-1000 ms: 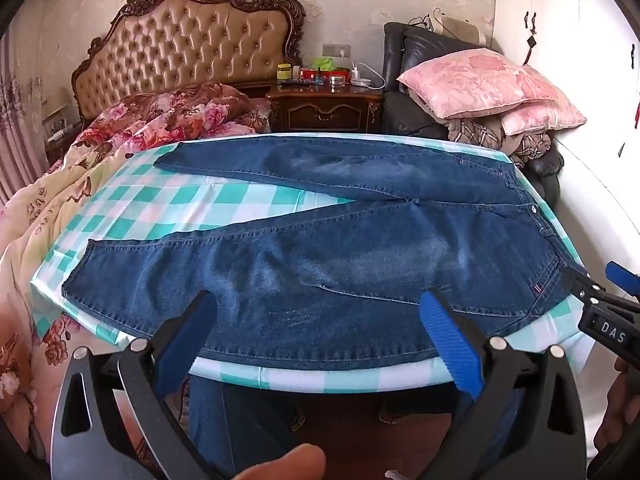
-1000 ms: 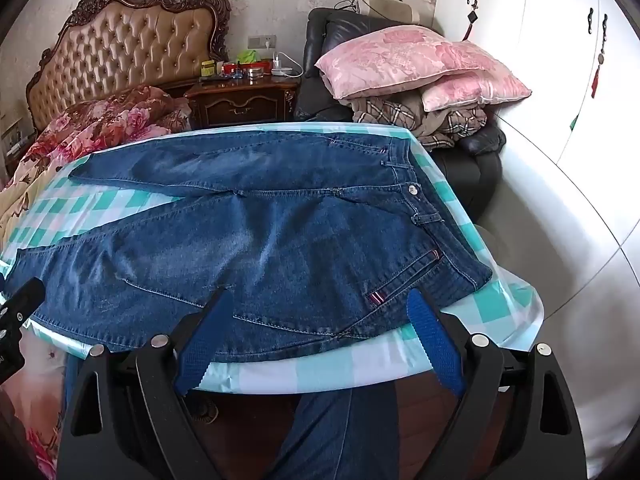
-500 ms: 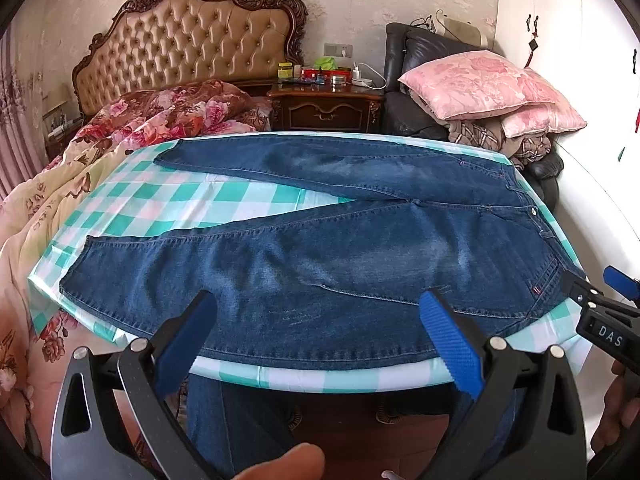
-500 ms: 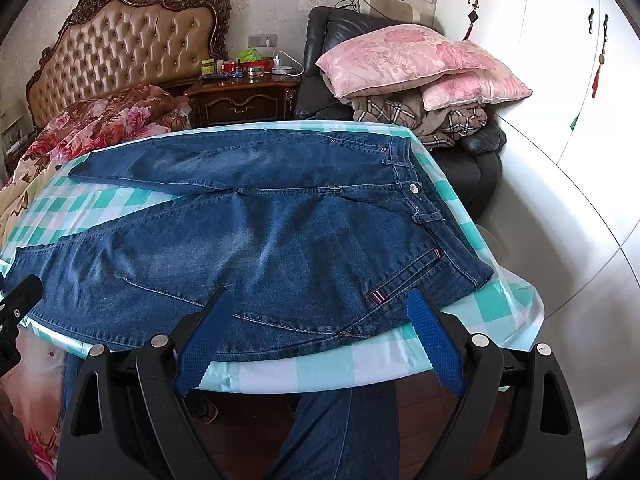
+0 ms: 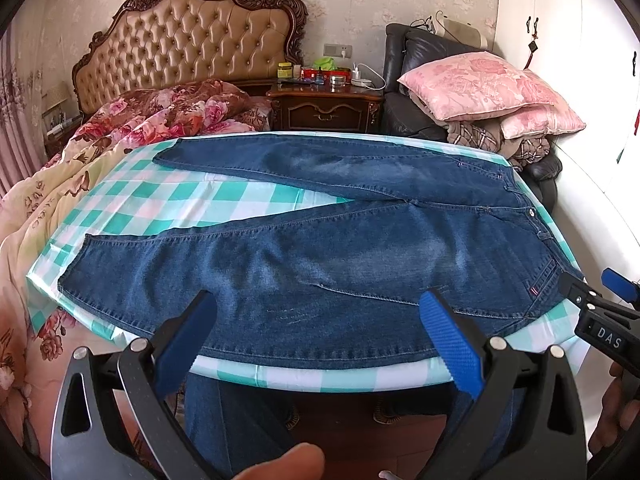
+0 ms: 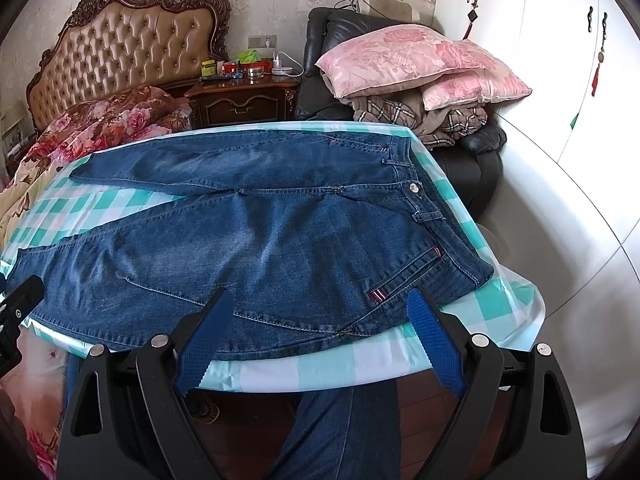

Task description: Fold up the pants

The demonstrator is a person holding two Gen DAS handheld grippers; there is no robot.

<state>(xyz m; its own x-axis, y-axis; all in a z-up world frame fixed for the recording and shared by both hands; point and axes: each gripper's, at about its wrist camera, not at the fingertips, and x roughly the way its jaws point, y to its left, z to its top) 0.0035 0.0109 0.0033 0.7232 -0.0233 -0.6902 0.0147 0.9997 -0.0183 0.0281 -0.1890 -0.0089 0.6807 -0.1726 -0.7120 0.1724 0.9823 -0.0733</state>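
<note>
Jaws spread wide and empty on both tools: our left gripper (image 5: 320, 340) and right gripper (image 6: 320, 340) hover at the near edge of the worktop (image 6: 500, 300), not touching cloth. Pants (image 5: 320, 252) lie flat, legs splayed apart leftward, waistband (image 6: 416, 196) to the right. We judge the fold unstarted; best to pinch near hem and near waist corner together, then carry the near leg squarely over the far one.

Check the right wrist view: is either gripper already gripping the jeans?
No: the right gripper and left gripper are both open short of the jeans, which lie flat and unfolded on the checkered table.
</note>
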